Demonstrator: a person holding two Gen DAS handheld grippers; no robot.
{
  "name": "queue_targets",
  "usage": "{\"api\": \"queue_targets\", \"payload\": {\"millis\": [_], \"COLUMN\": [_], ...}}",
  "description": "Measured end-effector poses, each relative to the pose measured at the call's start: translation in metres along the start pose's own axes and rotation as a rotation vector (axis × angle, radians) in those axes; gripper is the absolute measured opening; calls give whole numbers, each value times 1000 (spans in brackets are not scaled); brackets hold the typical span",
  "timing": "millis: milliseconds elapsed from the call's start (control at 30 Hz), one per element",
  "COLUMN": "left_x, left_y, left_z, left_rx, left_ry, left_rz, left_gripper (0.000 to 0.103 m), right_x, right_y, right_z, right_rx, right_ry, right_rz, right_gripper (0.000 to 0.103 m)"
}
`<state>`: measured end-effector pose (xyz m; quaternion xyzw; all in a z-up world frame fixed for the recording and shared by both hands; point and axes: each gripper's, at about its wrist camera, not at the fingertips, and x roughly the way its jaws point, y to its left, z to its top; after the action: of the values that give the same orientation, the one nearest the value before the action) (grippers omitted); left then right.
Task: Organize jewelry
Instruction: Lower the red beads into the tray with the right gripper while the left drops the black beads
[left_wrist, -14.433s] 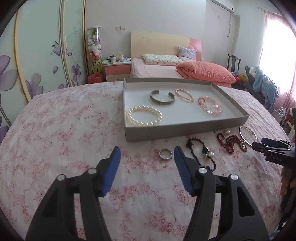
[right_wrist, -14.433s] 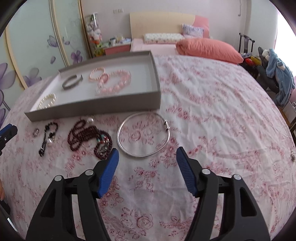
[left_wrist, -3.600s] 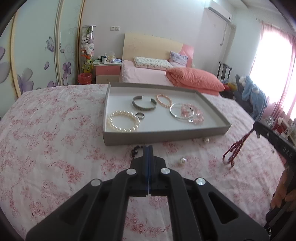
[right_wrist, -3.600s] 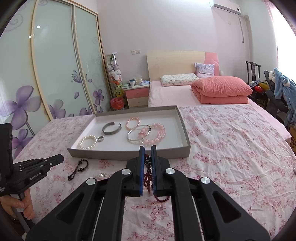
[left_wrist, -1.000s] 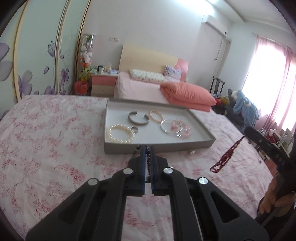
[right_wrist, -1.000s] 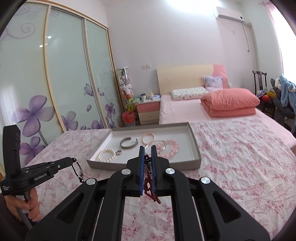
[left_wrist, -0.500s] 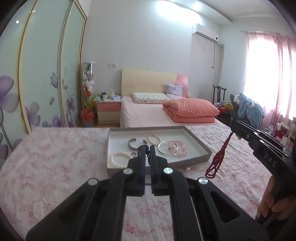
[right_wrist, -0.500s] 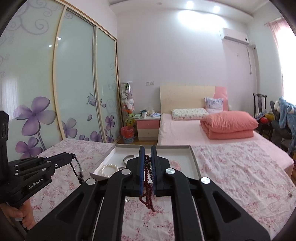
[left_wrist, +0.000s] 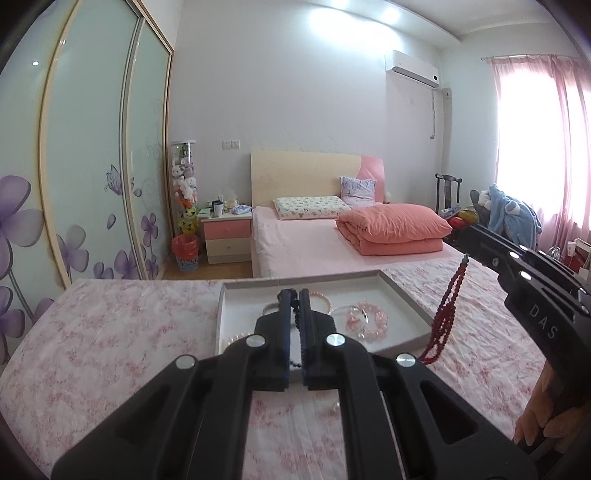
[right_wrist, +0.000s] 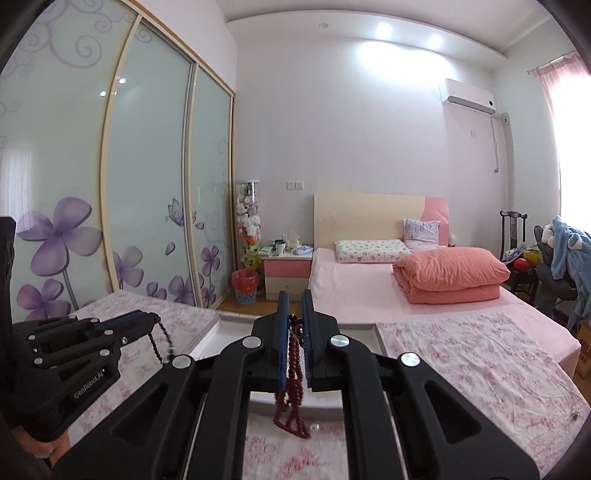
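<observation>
Your left gripper (left_wrist: 294, 295) is clamped on the black bead strand (right_wrist: 161, 341), which dangles above the floral cloth (left_wrist: 110, 332). Your right gripper (right_wrist: 294, 297) is clamped on the red bead necklace (left_wrist: 445, 314), hanging free beside the tray (left_wrist: 410, 299). In the tray: pink bracelet (left_wrist: 369, 319), silver bangle (left_wrist: 347, 314), pearl bracelet (left_wrist: 236, 338) partly hidden.

red bead necklace (right_wrist: 291, 384) dangling, black strand (right_wrist: 162, 343) dangling

Dark red bead necklace (right_wrist: 291, 373), pink floral bedspread (left_wrist: 110, 332)
</observation>
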<state>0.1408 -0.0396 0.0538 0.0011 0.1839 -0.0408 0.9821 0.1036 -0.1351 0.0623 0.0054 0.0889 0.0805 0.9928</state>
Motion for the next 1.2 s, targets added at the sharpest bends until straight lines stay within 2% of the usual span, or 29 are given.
{"api": "queue_targets", "payload": {"millis": [133, 333, 600, 767, 1100, 1133, 1200], "left_x": [16, 58, 121, 147, 187, 190, 195], "left_y": [2, 7, 17, 21, 27, 28, 35], "left_z": [9, 14, 9, 3, -10, -11, -14], "left_rx": [-3, -22, -43, -46, -65, -71, -96], "left_ry": [-7, 31, 84, 113, 190, 201, 221], "left_rz": [2, -7, 5, 8, 28, 29, 24], "left_gripper": [5, 5, 5, 5, 7, 7, 13], "right_x": [15, 52, 107, 132, 154, 154, 154], "right_y": [0, -7, -23, -21, -23, -23, -24], "right_z": [6, 5, -5, -18, -32, -32, -32], "right_rx": [-1, 23, 87, 92, 95, 93, 95], "right_ry": [-13, 13, 94, 151, 225, 228, 231], "right_rz": [-3, -2, -1, 0, -7, -12, -19], "right_gripper": [8, 8, 8, 8, 8, 13, 42]}}
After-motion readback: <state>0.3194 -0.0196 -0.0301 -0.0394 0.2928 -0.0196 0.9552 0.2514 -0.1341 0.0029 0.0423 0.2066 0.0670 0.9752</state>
